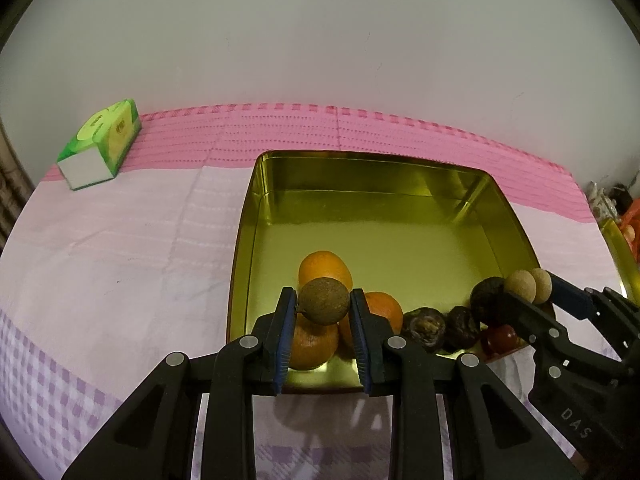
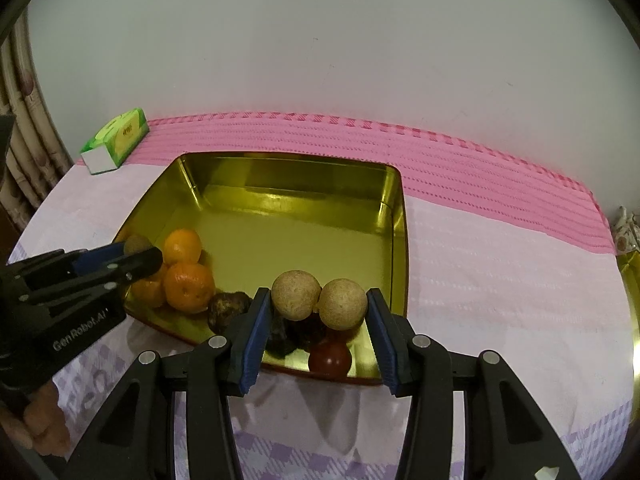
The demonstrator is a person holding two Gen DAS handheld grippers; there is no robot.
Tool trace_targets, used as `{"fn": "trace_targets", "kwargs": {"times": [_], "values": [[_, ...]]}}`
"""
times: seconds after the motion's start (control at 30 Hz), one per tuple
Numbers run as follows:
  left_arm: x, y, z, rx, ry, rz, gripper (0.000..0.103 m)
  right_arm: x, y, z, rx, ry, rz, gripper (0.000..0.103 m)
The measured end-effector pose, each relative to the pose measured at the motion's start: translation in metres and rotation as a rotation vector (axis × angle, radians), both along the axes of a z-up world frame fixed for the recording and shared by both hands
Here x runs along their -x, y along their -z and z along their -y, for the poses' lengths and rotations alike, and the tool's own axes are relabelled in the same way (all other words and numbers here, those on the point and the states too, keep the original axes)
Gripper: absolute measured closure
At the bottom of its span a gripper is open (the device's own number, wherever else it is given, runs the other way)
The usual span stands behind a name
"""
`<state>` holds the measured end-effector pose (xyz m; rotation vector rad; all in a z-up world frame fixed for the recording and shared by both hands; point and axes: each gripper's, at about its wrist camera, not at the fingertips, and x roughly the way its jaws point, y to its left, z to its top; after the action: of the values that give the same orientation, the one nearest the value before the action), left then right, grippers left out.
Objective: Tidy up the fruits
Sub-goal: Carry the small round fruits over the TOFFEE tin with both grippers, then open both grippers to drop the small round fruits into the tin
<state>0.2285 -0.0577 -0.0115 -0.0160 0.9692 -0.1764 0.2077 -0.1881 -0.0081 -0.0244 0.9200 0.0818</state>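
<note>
Left hand-held gripper (image 1: 323, 307): closed part-way on one round brown fruit (image 1: 324, 301), pinched between the blue pads and held above the near edge of the gold tray (image 1: 256, 200). Directly below and beyond its fingers lie three oranges (image 1: 325, 266), clustered in the tray's near corner. To its right, along the near wall, sit three dark wrinkled fruits (image 1: 424, 326) side by side, then a red fruit (image 1: 502, 338).

Right hand-held gripper (image 2: 319, 304): held wider, clamping two pale tan round fruits (image 2: 297, 295) side by side, the pair touching each other and each pad. It hangs over the tray's (image 2: 396, 216) near right corner; beneath its fingers lie the dark fruits (image 2: 226, 310) and a red fruit (image 2: 330, 358). The oranges (image 2: 188, 286) are to its left, beside the left hand-held gripper (image 2: 138, 248).

The tray rests on a surface (image 1: 120, 240) under a pink and lilac cloth. A green tissue box (image 1: 102, 142) stands at the far left, well apart from the tray.
</note>
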Motion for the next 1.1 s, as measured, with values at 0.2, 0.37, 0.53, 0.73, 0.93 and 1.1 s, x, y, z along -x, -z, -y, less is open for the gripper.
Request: {"fn": "trace_targets", "kwargs": {"times": [0.2,0.37,0.53,0.73,0.93,1.1], "values": [[-0.006,0.006,0.001,-0.01,-0.001,-0.007,0.075,-0.011,0.0,-0.005,0.012,-0.006,0.002,0.059],[-0.009,0.01,0.002,-0.017,-0.002,-0.013,0.075,-0.021,0.002,-0.007,0.015,-0.006,-0.002,0.059],[-0.012,0.012,0.004,-0.043,0.003,-0.004,0.075,-0.026,0.005,-0.009,0.027,-0.009,-0.005,0.059],[-0.014,0.013,0.005,-0.059,0.018,-0.008,0.074,-0.026,0.006,-0.009,0.018,-0.004,-0.01,0.059],[-0.015,0.012,0.007,-0.074,0.004,-0.015,0.074,-0.027,0.008,-0.01,0.015,0.004,-0.024,0.058],[-0.016,0.013,0.006,-0.077,-0.013,-0.026,0.073,-0.026,0.008,-0.008,0.018,0.01,-0.024,0.058]]}}
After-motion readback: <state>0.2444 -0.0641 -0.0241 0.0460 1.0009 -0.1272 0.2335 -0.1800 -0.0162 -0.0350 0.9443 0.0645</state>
